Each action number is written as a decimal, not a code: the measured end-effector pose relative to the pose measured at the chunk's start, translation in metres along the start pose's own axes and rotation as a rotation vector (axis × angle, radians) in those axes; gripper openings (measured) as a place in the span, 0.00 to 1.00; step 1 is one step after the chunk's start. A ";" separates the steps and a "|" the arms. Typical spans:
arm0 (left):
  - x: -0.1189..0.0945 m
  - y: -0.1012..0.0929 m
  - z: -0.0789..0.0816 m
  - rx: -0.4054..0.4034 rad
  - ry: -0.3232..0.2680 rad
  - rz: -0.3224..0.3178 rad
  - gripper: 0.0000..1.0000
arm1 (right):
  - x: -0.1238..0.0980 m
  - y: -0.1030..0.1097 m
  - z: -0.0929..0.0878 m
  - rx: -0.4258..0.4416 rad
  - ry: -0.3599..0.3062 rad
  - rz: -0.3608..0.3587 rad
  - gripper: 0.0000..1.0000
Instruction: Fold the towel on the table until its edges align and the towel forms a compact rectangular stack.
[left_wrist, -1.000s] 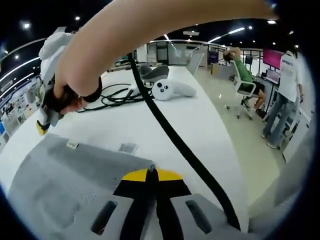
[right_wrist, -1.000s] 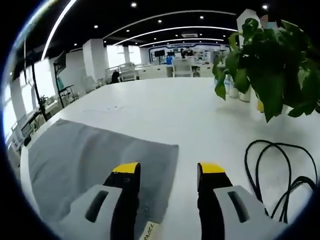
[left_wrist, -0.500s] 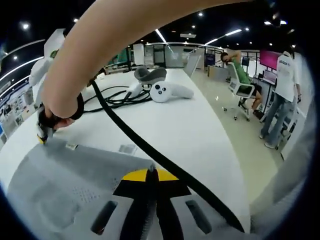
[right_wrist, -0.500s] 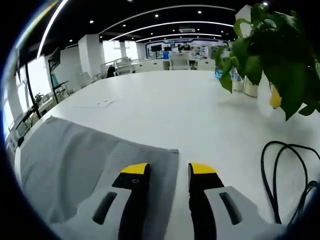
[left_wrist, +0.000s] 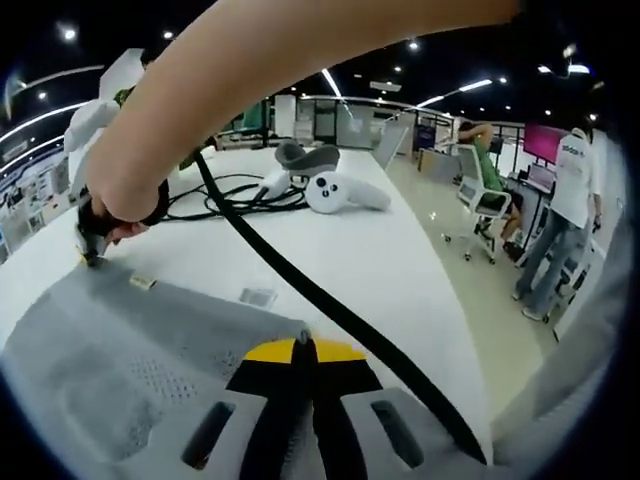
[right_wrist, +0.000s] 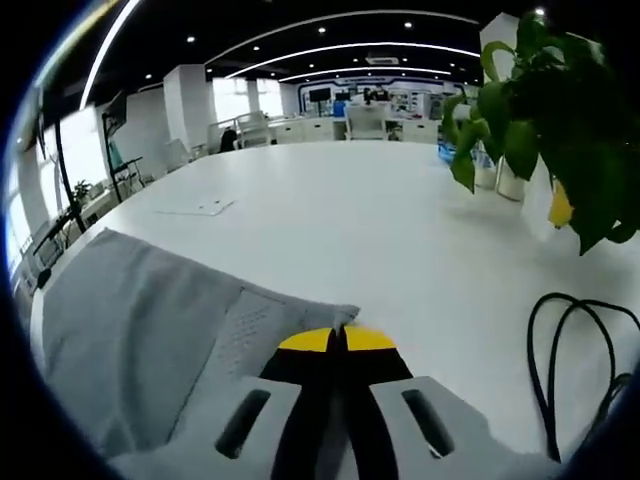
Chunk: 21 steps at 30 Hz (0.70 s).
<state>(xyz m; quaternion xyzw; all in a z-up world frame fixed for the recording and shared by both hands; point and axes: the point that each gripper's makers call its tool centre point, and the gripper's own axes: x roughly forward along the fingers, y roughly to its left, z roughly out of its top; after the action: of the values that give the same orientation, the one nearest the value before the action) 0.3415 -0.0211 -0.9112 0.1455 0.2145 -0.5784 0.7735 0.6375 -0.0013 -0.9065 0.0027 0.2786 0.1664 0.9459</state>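
The grey towel (left_wrist: 120, 350) lies flat on the white table (left_wrist: 380, 270). In the left gripper view my left gripper (left_wrist: 303, 346) is shut on the towel's near corner. Across that view a person's arm reaches to the right gripper (left_wrist: 90, 256), which is down at the towel's far corner beside a small tag (left_wrist: 142, 283). In the right gripper view the towel (right_wrist: 140, 320) spreads to the left, and my right gripper (right_wrist: 340, 338) is shut on its corner, jaws pressed together.
A black cable (left_wrist: 330, 310) runs across the table close to my left gripper. White controllers (left_wrist: 345, 191) and a headset (left_wrist: 305, 156) sit further back. A potted plant (right_wrist: 550, 110), a cable loop (right_wrist: 575, 350) and a paper sheet (right_wrist: 195, 208) lie beyond the right gripper. People (left_wrist: 575, 200) stand off the table.
My right gripper has gone from open to shut on the towel's corner. The left gripper has stayed shut on its corner.
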 end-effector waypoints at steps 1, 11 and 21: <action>0.000 0.000 0.000 -0.004 0.004 0.003 0.04 | -0.002 -0.001 0.002 0.009 -0.006 0.001 0.00; -0.021 0.007 0.022 0.029 -0.034 0.015 0.03 | -0.026 0.011 0.027 0.025 -0.064 0.064 0.00; -0.052 0.025 0.045 -0.041 -0.101 0.078 0.03 | -0.052 0.035 0.058 0.030 -0.120 0.129 0.00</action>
<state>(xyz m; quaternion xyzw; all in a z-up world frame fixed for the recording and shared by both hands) 0.3605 0.0080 -0.8468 0.1085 0.1809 -0.5498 0.8083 0.6158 0.0200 -0.8267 0.0448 0.2230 0.2224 0.9480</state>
